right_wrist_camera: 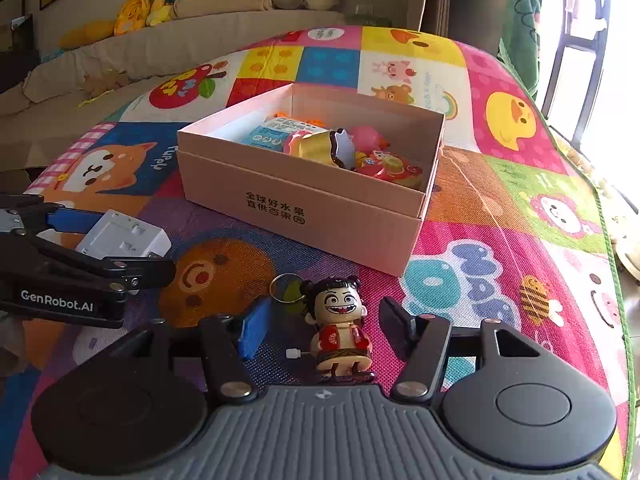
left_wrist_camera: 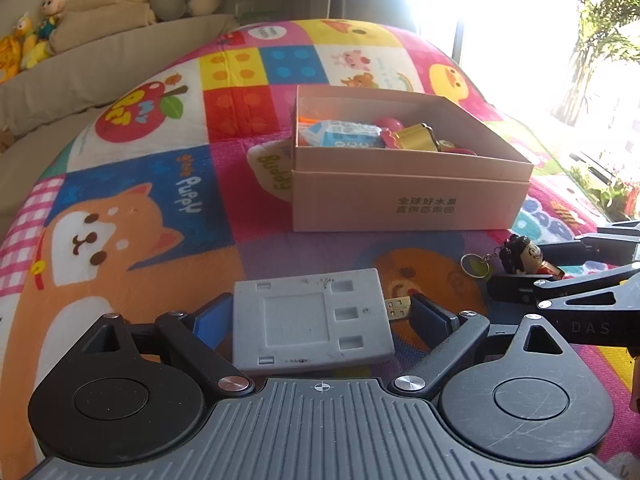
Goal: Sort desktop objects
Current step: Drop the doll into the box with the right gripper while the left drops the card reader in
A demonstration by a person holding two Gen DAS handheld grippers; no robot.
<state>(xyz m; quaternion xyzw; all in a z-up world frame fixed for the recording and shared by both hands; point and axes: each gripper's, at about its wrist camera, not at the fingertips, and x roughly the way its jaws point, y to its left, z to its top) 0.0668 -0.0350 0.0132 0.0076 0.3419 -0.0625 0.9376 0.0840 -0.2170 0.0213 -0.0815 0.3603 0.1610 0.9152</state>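
Grey plate between left tool pads

A grey flat plastic plate with rectangular recesses lay face-up on the colourful play mat, near its front edge. Just to its right lay a small figurine keychain, a grinning doll with black hair buns and a red vest, on its back with its metal ring at the head end. Behind both stood an open pink cardboard box with dark printed characters on its front wall, already holding a blue-and-white carton, a gold wrapper and pink and red toys
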